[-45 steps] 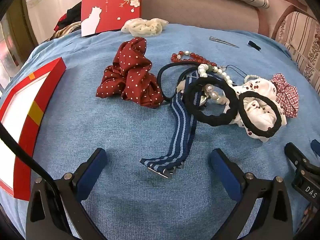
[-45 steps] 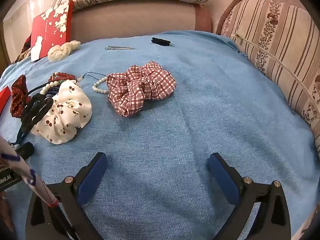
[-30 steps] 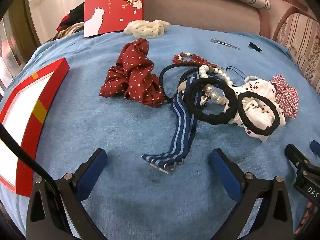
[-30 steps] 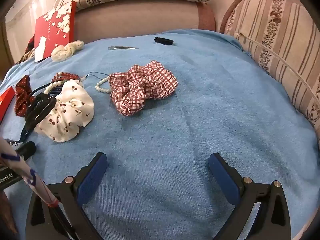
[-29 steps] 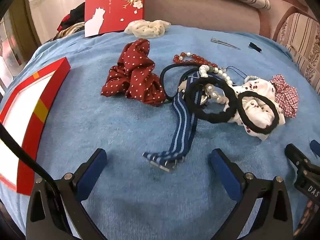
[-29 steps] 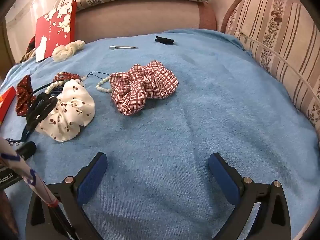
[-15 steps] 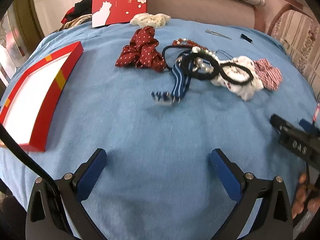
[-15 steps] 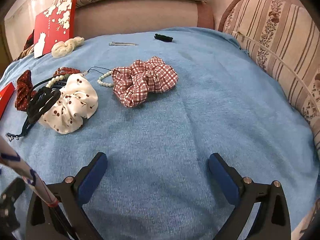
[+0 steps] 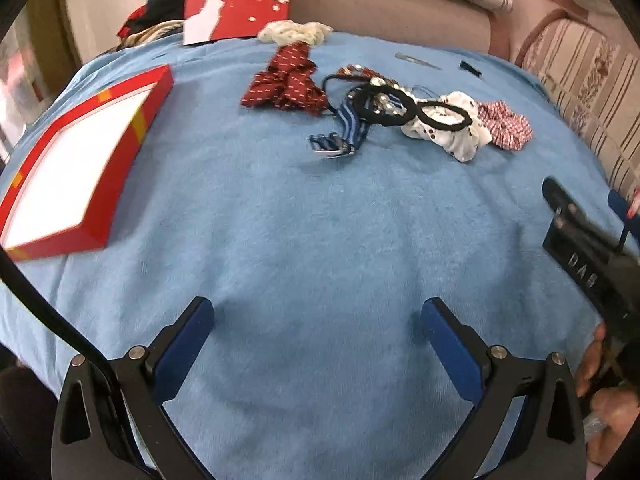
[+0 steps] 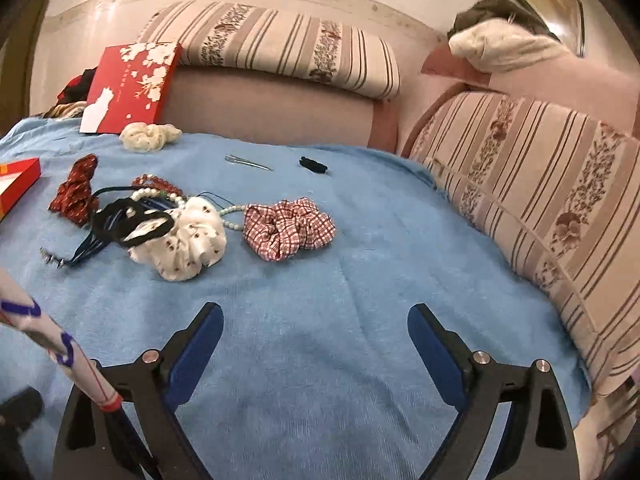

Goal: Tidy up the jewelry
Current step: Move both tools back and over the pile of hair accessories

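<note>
Jaws wide over blue blanket [image 10: 360,280], sofa [image 10: 520,184].

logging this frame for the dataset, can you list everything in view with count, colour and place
blanket: one, blue, under everything
open box: one, red with white inside, left edge
box lid: one, red with white blossoms, propped at back
cream scrunchie: one, by the lid
dotted scrunchie: one, dark red, left of pile
striped strap: one, navy, pile's near end
black hair ties: two, over the pile
cherry scrunchie: one, white, pile's right
plaid scrunchie: one, red-white, beside it
bead strands: red and pearl, count unclear
metal clip: one, far back
black clip: one, beside it
left gripper: open, empty
right gripper: open, empty
</note>
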`<state>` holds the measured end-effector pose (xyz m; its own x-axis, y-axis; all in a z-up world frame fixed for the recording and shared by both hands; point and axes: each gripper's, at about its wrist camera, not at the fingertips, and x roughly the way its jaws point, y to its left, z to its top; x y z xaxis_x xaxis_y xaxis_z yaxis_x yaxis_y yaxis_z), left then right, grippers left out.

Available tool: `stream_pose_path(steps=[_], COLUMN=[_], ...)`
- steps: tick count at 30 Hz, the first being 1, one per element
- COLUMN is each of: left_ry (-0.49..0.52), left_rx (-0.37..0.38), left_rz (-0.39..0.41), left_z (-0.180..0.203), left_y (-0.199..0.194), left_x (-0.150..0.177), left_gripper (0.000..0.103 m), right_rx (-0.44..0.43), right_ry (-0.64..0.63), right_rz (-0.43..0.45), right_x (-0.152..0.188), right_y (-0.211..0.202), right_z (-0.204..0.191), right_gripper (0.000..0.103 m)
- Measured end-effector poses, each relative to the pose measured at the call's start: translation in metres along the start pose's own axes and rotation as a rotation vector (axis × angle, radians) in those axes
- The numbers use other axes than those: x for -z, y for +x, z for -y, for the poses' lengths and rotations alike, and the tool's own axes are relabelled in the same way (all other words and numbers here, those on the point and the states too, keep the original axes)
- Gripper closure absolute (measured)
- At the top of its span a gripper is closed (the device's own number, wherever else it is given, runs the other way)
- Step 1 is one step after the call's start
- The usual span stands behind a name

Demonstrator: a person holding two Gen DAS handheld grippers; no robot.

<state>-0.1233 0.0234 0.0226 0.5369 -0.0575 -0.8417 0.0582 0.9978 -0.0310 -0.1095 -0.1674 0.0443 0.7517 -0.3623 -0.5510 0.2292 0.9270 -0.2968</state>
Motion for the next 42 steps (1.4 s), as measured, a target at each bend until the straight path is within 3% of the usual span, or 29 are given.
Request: stream_pose_path(steps=[6, 12, 32, 38, 42], left_ry=[-0.032, -0.036, -0.032, -0.007, -0.001], left_rx=[-0.06, -0.047, 0.014, 0.008, 0.005], left_rz=[0.117, 0.174, 0.166, 0.191, 0.232], left_z=[-0.014, -0.025, -0.037, -0.045, -0.055], left_y=[-0.036, -0.062, -0.075, -0.086, -0.092], left_x=[0.008, 0.011, 0.019, 0.008, -0.018], left_gripper=[0.0, 0.0, 0.0, 0.0, 0.0], right_rx=[-0.037, -0.073, -0.083, -0.133, -0.187], right_ry=[0.01, 0.008, 0.0, 0.009, 0.016], right_rz=[-0.019, -0.048, -0.098, -0.081, -0.064], right_x=[0.016, 0.023, 0.036, 0.018, -0.003], right_y=[-0.016, -0.03, -0.044, -0.048, -0.045], right_z=[-0.005, -0.015, -0.025, -0.027, -0.026], right_gripper=[0.008, 0.008, 0.01, 0.013, 0.014])
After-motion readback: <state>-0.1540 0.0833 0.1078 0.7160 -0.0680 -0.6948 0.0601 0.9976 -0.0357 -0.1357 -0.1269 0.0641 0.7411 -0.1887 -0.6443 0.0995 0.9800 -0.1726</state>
